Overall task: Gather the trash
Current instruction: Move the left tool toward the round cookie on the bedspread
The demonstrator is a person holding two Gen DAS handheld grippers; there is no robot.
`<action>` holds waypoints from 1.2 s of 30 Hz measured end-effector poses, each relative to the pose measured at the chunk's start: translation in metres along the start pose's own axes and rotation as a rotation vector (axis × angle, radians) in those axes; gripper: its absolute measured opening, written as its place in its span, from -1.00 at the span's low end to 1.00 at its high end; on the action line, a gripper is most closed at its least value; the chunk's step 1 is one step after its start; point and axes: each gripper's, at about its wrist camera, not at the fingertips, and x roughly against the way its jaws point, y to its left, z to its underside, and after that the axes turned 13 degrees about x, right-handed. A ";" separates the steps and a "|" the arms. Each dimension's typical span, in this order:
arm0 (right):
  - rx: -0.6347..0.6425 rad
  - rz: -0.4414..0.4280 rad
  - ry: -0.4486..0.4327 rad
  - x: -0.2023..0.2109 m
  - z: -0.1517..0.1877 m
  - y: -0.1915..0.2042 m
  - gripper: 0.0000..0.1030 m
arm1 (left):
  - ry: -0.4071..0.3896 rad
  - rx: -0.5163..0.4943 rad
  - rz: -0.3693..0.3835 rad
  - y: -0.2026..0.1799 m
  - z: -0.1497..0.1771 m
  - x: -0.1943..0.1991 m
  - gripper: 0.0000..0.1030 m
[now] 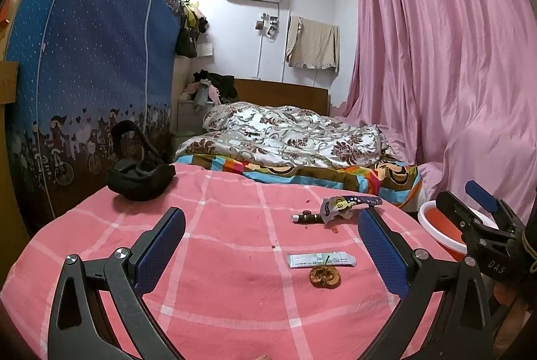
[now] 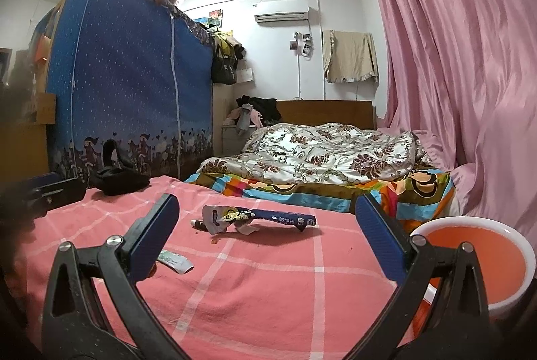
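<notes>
On the pink checked cloth (image 1: 218, 242) lie a torn blue wrapper (image 1: 345, 204) over a small brown stick (image 1: 307, 218), a flat white-green packet (image 1: 320, 260) and a brown fruit core (image 1: 324, 276). My left gripper (image 1: 272, 246) is open and empty, with the packet and core between its fingers. My right gripper (image 2: 268, 239) is open and empty, hovering just before the blue wrapper (image 2: 261, 217); the packet (image 2: 176, 262) lies by its left finger. The right gripper also shows at the right edge of the left wrist view (image 1: 483, 219).
An orange basin with a white rim (image 2: 476, 259) sits at the right of the cloth, also seen in the left wrist view (image 1: 443, 225). A black bag (image 1: 139, 173) lies at the far left. A blue fabric wardrobe (image 1: 94, 74), a bed (image 1: 295, 138) and pink curtains (image 1: 453, 58) stand behind.
</notes>
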 end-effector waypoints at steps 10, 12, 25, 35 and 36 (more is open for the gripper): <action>-0.002 -0.007 0.030 -0.006 0.004 0.002 1.00 | 0.080 0.019 -0.025 0.006 0.003 -0.013 0.96; -0.002 -0.012 0.039 -0.008 0.004 0.003 1.00 | 0.095 0.022 -0.026 0.007 0.004 -0.015 0.96; -0.014 -0.144 0.174 -0.040 0.014 0.006 0.95 | 0.196 0.011 0.000 0.009 0.011 -0.029 0.95; 0.004 -0.249 0.272 -0.058 0.024 0.017 0.39 | 0.289 0.007 0.074 0.010 0.015 -0.038 0.84; 0.010 -0.261 0.283 -0.061 0.025 0.019 0.34 | 0.303 0.004 0.082 0.010 0.016 -0.039 0.82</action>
